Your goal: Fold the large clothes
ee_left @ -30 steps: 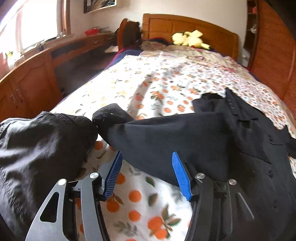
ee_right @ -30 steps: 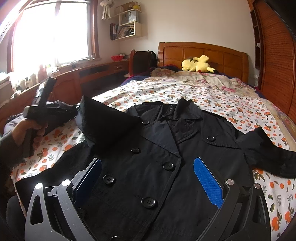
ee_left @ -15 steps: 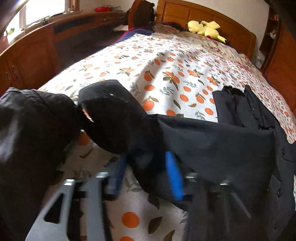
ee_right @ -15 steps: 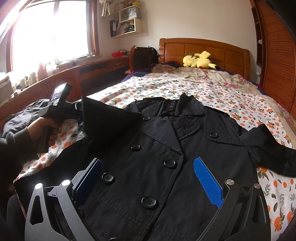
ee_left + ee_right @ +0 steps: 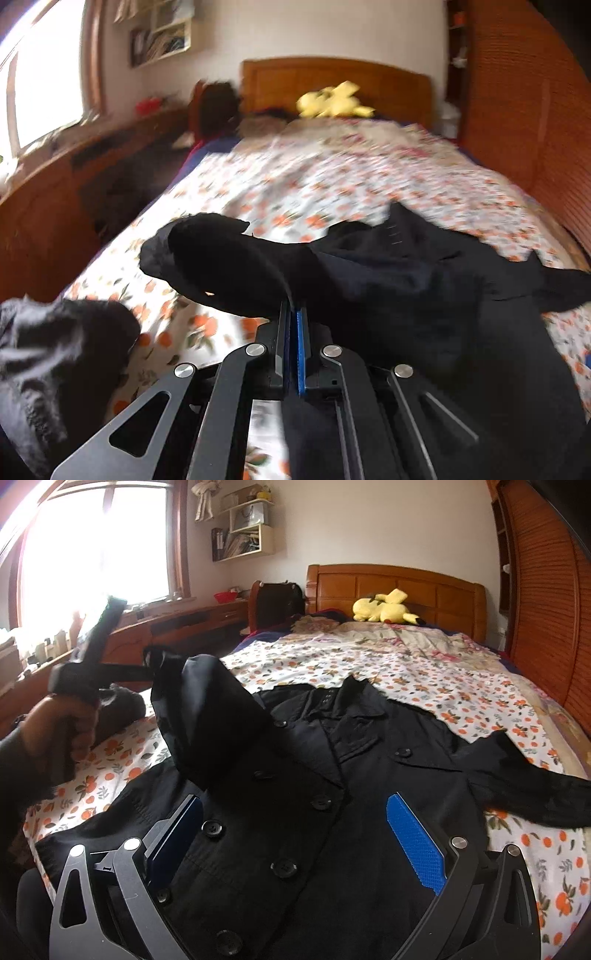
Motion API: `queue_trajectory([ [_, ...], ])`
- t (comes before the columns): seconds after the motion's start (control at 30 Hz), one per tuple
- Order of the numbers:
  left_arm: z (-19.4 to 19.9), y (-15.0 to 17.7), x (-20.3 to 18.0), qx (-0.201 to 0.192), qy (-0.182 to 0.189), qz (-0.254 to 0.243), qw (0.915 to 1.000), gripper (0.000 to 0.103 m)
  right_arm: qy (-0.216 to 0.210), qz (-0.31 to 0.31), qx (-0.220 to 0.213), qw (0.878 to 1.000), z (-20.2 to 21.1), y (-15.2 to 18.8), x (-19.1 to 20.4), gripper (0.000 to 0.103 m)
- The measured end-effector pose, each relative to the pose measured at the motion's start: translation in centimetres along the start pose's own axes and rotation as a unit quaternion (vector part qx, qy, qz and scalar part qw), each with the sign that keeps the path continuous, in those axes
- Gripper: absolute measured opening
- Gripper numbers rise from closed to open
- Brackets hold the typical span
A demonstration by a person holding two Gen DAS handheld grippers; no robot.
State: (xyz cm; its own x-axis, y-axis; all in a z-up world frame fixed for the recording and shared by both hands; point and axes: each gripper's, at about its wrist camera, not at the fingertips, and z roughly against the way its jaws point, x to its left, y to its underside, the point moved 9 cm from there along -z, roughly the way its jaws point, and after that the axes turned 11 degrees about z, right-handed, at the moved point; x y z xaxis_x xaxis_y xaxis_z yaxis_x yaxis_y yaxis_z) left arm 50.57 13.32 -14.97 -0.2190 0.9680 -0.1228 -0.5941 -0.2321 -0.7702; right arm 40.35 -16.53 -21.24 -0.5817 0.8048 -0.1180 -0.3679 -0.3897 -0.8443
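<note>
Right wrist view, left hand (image 5: 55, 734) raised, left gripper (image 5: 293, 314) pinching coat sleeve (image 5: 207, 716)

No readable text, perhaps blurred.

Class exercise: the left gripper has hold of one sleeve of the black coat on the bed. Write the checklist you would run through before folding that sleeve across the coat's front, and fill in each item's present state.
1. Left gripper shut on the sleeve: ok, the jaws have just closed with cloth pinched between them.
2. Sleeve lifted off the bedspread: ok, it hangs raised above the coat.
3. Coat front lying flat, buttons up: ok.
4. Right gripper out of the fold's path: not ok, it hovers open over the coat front.
5. Other sleeve spread out: ok, it lies to the side on the bedspread.
6. Dark garment at the bed's edge apart from the coat: cannot tell.
</note>
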Motion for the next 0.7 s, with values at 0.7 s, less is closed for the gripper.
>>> queue_trajectory([
  [0.7,9.2,10.2,-17.7,0.000,0.120,-0.123,0.9851,0.007,0.076,-0.030,0.008,0.997,6.2,4.4,-6.5,0.097],
])
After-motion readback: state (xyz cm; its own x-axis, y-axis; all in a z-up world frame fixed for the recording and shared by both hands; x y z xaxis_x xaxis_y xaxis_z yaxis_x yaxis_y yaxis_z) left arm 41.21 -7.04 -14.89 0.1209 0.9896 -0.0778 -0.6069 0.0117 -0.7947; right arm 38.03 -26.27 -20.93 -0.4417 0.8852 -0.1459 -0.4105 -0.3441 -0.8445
